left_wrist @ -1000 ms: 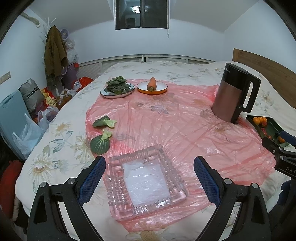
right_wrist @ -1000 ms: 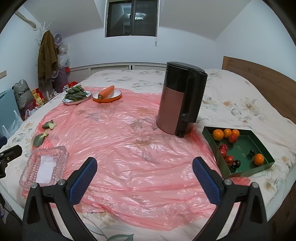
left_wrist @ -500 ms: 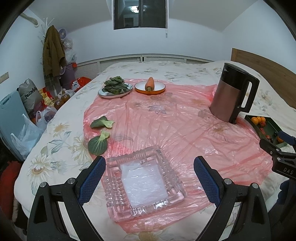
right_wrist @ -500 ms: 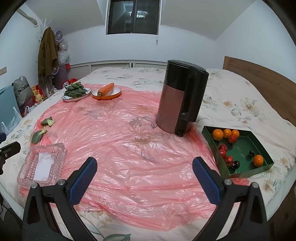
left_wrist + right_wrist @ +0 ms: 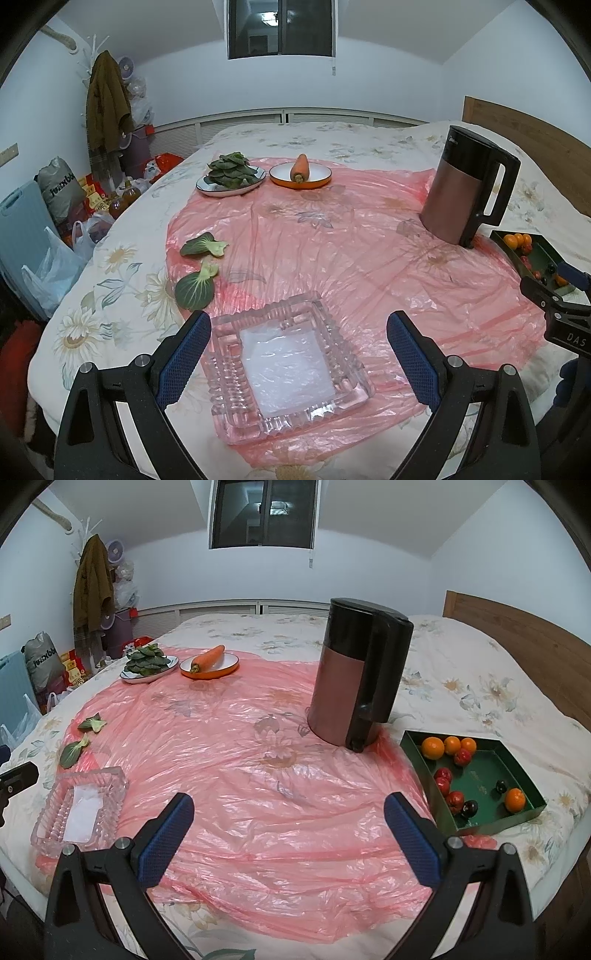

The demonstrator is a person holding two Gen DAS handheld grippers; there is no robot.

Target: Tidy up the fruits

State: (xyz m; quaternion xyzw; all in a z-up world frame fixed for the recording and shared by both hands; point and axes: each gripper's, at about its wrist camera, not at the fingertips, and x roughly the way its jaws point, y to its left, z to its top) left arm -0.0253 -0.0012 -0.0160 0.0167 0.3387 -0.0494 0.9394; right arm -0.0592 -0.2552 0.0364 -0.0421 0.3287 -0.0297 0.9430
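A green tray (image 5: 476, 775) at the right of the bed holds several oranges (image 5: 433, 747), red fruits (image 5: 443, 775) and dark ones; it also shows in the left wrist view (image 5: 517, 251). A clear glass dish (image 5: 288, 362) sits empty at the near left, also seen in the right wrist view (image 5: 79, 806). My left gripper (image 5: 298, 354) is open, its blue pads either side of the dish and above it. My right gripper (image 5: 289, 832) is open and empty over the pink plastic sheet (image 5: 240, 760), left of the tray.
A black and copper kettle (image 5: 360, 681) stands mid-right. A plate of greens (image 5: 231, 177) and an orange plate with a carrot (image 5: 300, 173) sit at the back. Two loose leaves (image 5: 199, 266) lie at the left. Bags and a coat rack (image 5: 107, 110) stand beside the bed.
Both grippers have drifted back and up a little, so the scene looks slightly farther. Nothing was grasped or moved.
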